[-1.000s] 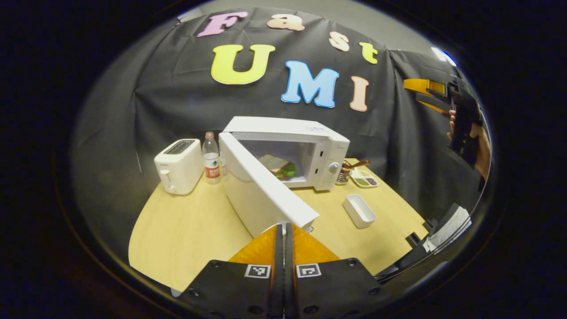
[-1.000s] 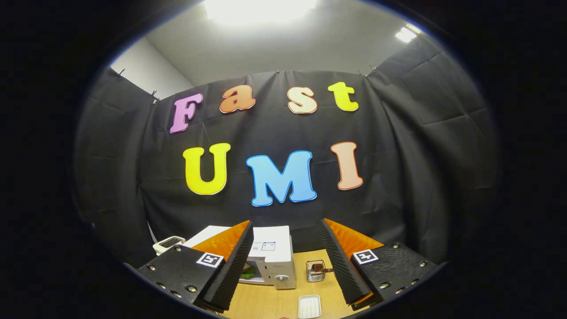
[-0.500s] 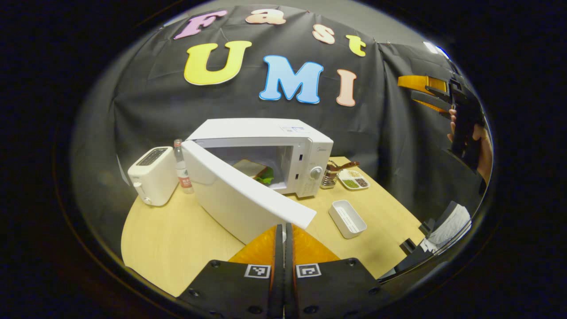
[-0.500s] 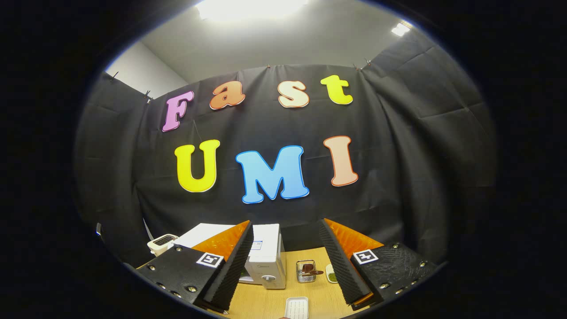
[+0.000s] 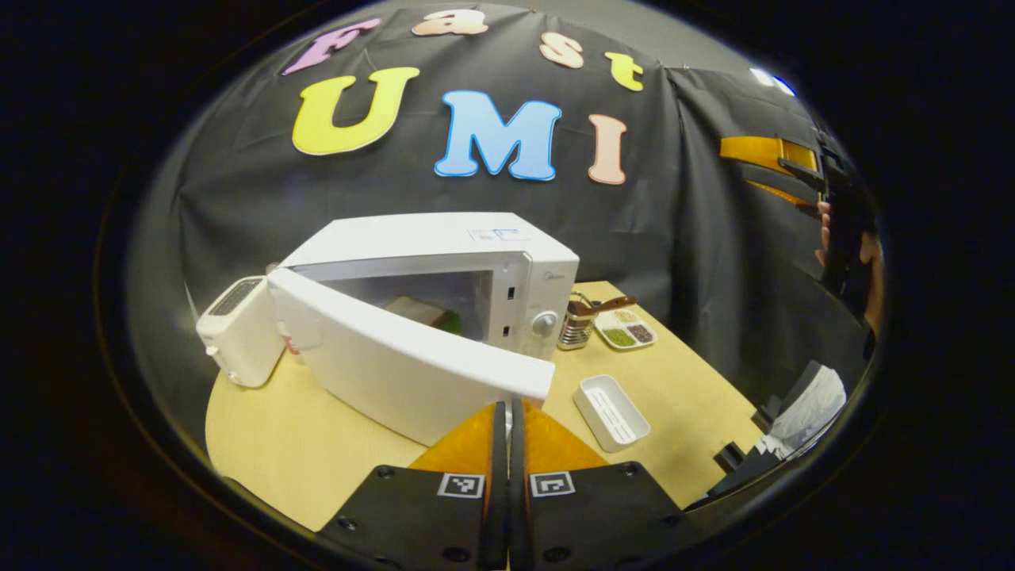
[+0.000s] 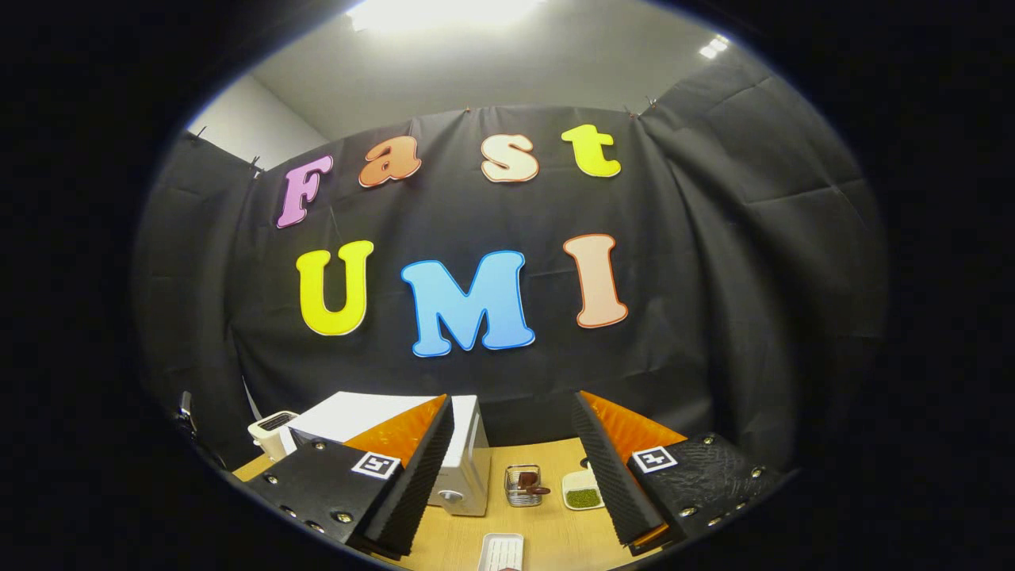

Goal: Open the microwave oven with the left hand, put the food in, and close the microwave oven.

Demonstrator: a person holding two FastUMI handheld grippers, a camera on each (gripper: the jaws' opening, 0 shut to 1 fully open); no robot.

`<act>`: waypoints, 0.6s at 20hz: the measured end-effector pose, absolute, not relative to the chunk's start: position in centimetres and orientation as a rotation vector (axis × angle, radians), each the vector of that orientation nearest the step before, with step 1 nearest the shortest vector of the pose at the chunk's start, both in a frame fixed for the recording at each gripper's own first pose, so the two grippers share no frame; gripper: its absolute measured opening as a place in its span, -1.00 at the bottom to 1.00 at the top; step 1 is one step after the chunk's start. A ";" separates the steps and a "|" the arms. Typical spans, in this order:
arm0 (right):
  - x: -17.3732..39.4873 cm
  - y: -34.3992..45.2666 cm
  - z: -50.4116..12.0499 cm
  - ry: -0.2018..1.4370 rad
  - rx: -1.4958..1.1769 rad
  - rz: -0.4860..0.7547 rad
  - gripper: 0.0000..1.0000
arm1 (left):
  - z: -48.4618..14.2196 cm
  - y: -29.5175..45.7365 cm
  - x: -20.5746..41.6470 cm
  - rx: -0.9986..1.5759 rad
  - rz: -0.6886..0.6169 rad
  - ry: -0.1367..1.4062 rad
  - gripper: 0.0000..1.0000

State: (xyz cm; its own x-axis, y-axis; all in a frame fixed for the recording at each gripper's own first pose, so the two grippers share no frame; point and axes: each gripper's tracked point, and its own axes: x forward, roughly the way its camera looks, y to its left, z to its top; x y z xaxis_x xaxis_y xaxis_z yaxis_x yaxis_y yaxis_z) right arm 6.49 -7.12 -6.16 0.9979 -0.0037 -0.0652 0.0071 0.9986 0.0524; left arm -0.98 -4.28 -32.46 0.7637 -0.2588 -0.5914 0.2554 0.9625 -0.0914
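A white microwave oven (image 5: 444, 246) stands on the wooden table (image 5: 317, 444), its door (image 5: 396, 369) swung partly toward the body. Through the gap a sandwich with green filling (image 5: 424, 313) lies inside. My left gripper (image 5: 508, 412) is shut, its tips right at the door's free edge with nothing between them. In the right gripper view the microwave oven (image 6: 468, 468) sits low at the left, and my right gripper (image 6: 511, 424) stands open and empty, raised high. In the left gripper view a hand holds that right gripper (image 5: 781, 170) up at the far right.
A white toaster (image 5: 236, 329) stands left of the microwave. Right of it are a metal utensil holder (image 5: 579, 325), a small dish of condiments (image 5: 626, 329) and a white rectangular tray (image 5: 610, 400). White paper (image 5: 809, 400) lies at the table's right edge.
The microwave door has swung steadily toward shut with my left gripper at its free edge. The right gripper stays raised and open, its view drifting slightly rightward.
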 end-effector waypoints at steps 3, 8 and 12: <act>6.6 -8.8 -5.6 0.043 0.039 -0.049 0.82 | -32.4 -5.3 0.9 -0.009 -0.285 0.632 -0.86; 6.7 -10.3 -5.9 0.054 0.049 -0.074 0.81 | -32.9 -6.8 3.8 -0.008 -0.307 0.624 -0.86; 6.3 -11.5 -6.3 0.061 0.046 -0.092 0.81 | -33.3 -7.8 6.1 -0.027 -0.299 0.629 -0.86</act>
